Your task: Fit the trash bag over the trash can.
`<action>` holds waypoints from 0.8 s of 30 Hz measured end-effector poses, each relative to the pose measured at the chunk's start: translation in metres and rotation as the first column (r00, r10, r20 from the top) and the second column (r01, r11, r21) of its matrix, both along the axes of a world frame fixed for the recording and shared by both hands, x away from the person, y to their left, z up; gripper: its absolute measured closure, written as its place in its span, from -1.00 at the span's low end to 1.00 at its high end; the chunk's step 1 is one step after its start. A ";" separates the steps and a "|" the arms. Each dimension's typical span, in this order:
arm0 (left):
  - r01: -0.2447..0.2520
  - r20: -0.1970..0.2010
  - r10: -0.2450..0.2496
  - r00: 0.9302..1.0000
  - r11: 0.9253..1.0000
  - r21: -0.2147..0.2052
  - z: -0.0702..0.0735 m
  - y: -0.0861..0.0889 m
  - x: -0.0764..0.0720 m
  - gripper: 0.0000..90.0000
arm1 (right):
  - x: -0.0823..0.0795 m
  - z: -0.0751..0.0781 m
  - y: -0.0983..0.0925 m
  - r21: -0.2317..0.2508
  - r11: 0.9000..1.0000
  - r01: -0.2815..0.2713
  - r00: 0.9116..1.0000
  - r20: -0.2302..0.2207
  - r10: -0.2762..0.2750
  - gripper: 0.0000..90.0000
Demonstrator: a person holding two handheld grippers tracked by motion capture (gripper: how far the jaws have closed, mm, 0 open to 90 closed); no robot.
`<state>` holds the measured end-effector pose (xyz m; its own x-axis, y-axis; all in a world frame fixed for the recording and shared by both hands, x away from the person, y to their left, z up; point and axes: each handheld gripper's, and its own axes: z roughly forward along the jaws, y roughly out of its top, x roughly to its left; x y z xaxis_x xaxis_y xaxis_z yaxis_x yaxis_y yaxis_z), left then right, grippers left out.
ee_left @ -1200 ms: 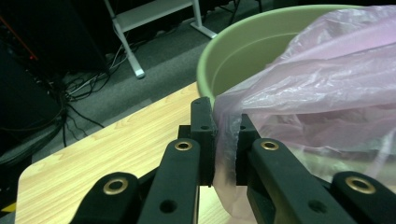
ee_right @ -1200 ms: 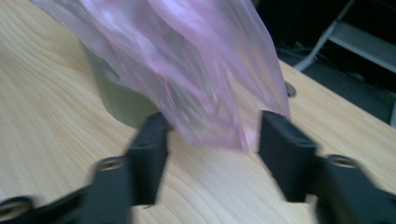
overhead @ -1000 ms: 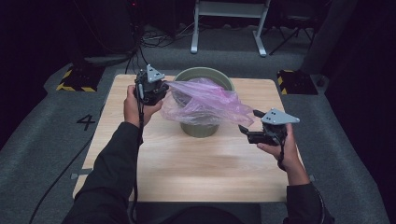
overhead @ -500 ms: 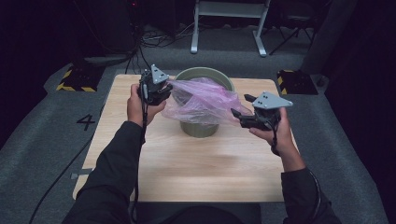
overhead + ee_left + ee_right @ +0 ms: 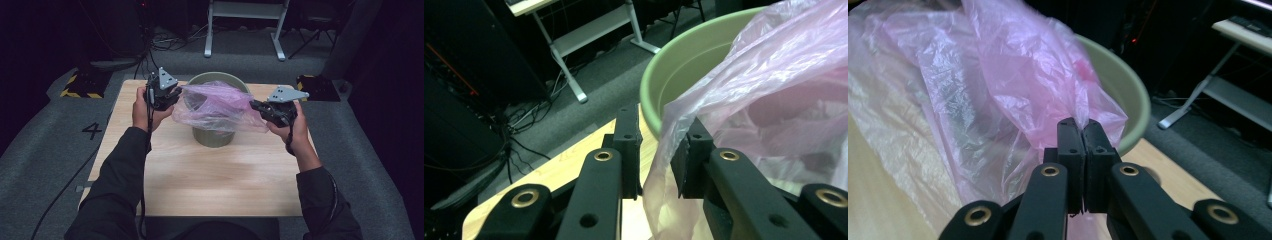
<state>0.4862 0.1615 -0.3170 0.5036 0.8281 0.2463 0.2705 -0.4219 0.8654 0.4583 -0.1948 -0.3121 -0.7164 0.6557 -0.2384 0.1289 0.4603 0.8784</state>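
Over the green bin [image 5: 215, 112] on the desk [image 5: 200, 175], your right hand-held gripper [image 5: 259, 106] has just clamped shut on the pink bag [image 5: 215, 105] edge, left hand-held gripper [image 5: 172, 97] slightly parted around the opposite edge, so you likely can stretch the mouth open

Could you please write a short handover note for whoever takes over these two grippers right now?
Right gripper: its jaws have just been closing and are now shut on the pink plastic bag, pinching an edge at the bin's right side.
Left gripper: jaws apart, with a fold of the bag between them; the pads do not clearly press on it, so don't count on that hold.
Green bin: upright on the wooden table, with the bag stretched over its mouth between the two grippers.
Done: bag lifted and spread above the bin.
Left: probably secure the left side, open the bag and fit it over the rim.
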 end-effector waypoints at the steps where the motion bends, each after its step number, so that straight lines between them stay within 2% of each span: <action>1: -0.005 -0.003 0.005 1.000 1.000 0.003 -0.002 0.000 0.002 0.67 | 0.002 0.002 -0.001 0.006 1.000 0.008 1.000 0.008 -0.008 0.98; 4: -0.007 -0.011 0.007 1.000 1.000 -0.006 -0.005 0.001 0.006 0.68 | 0.009 0.007 -0.005 0.025 0.999 0.024 1.000 0.014 -0.025 0.98; 7: -0.014 -0.026 0.014 1.000 1.000 -0.010 -0.013 0.000 0.013 0.65 | 0.018 0.007 -0.007 0.023 0.999 0.046 0.999 0.002 -0.046 0.97; 9: -0.014 -0.026 0.013 1.000 1.000 -0.025 -0.014 0.001 0.013 0.51 | 0.024 0.005 -0.007 0.021 0.998 0.059 0.998 -0.012 -0.059 0.99; 11: 0.007 -0.024 -0.009 1.000 0.997 -0.076 -0.014 0.005 0.011 0.19 | 0.025 0.003 -0.007 0.013 0.998 0.069 0.998 -0.012 -0.069 1.00; 13: 0.020 -0.009 -0.022 1.000 0.992 -0.121 -0.011 0.011 0.004 -0.06 | 0.025 0.002 -0.007 0.012 0.997 0.070 0.997 -0.016 -0.069 1.00; 15: 0.038 0.002 -0.039 0.999 0.989 -0.145 -0.008 0.016 -0.003 -0.28 | 0.024 0.001 -0.007 0.009 0.997 0.072 0.997 -0.014 -0.072 1.00; 16: 0.049 0.020 -0.047 0.999 0.987 -0.156 -0.006 0.018 -0.009 -0.30 | 0.024 0.001 -0.007 0.010 0.997 0.072 0.997 -0.015 -0.072 1.00; 19: 0.105 0.018 -0.103 0.994 0.981 -0.165 -0.002 0.021 -0.024 -0.44 | 0.022 0.000 -0.004 0.003 0.998 0.070 0.997 -0.014 -0.070 1.00; 21: 0.130 0.032 -0.126 0.991 0.977 -0.166 -0.001 0.022 -0.035 -0.47 | 0.021 0.001 -0.003 0.000 0.997 0.074 0.997 -0.013 -0.074 1.00; 22: 0.157 0.041 -0.153 0.987 0.974 -0.164 -0.001 0.021 -0.044 -0.48 | 0.021 0.001 -0.002 0.001 0.997 0.077 0.997 -0.011 -0.077 1.00; 24: 0.228 0.058 -0.222 0.973 0.963 -0.145 -0.002 0.017 -0.059 -0.48 | 0.019 0.002 0.000 0.002 0.997 0.071 0.997 -0.010 -0.071 1.00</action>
<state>0.4275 0.1782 -0.3193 0.6733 0.7235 0.1523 0.1468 -0.3327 0.9315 0.4775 -0.1953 -0.3097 -0.6703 0.7055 -0.2302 0.1700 0.4479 0.8778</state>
